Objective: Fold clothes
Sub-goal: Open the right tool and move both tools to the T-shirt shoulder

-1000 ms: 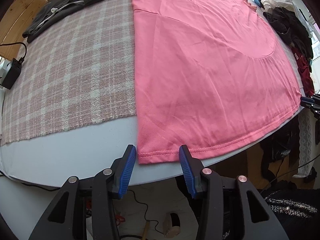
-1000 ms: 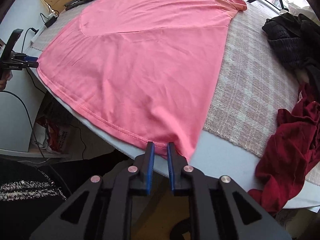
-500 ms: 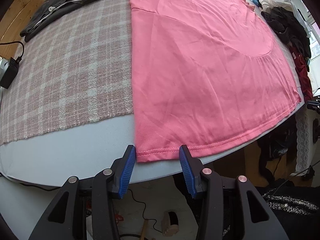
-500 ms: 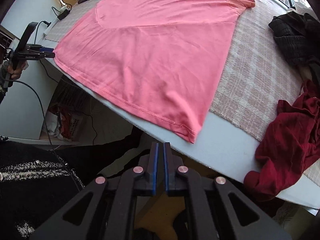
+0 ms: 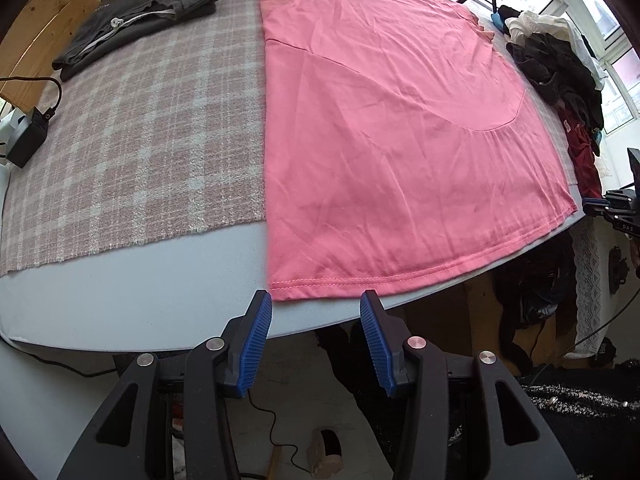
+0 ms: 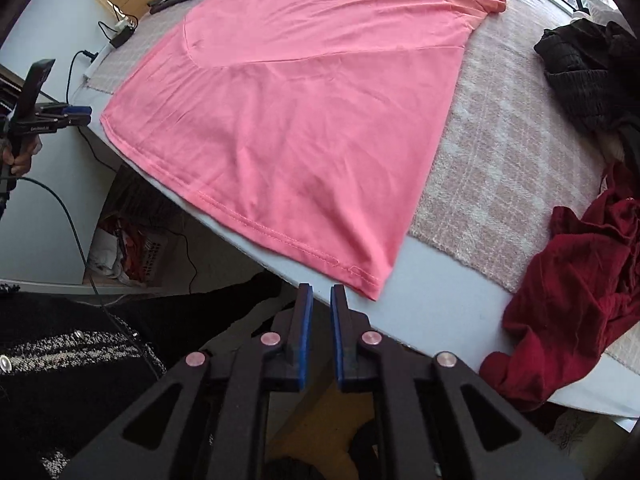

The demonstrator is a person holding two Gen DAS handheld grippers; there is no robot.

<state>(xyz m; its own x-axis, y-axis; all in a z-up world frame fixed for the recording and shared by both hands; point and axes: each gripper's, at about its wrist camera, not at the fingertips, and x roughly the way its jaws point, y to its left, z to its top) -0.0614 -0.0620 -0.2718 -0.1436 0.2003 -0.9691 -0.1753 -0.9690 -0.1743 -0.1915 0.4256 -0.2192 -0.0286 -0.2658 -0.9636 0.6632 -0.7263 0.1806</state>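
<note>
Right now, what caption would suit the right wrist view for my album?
Nearly closed, opening fingers hover empty off the table edge beside the pink shirt hem corner.

The pink T-shirt [image 5: 392, 132] lies flat and spread out on the table [image 5: 120, 300], partly over the checked cloth [image 5: 140, 140]. Its stitched hem reaches the near edge, and 1 hem corner lies near that edge.

Daylit windows [image 5: 618, 20] behind a pale table [image 5: 120, 300], wood-panelled wall [image 5: 48, 20] left.
</note>
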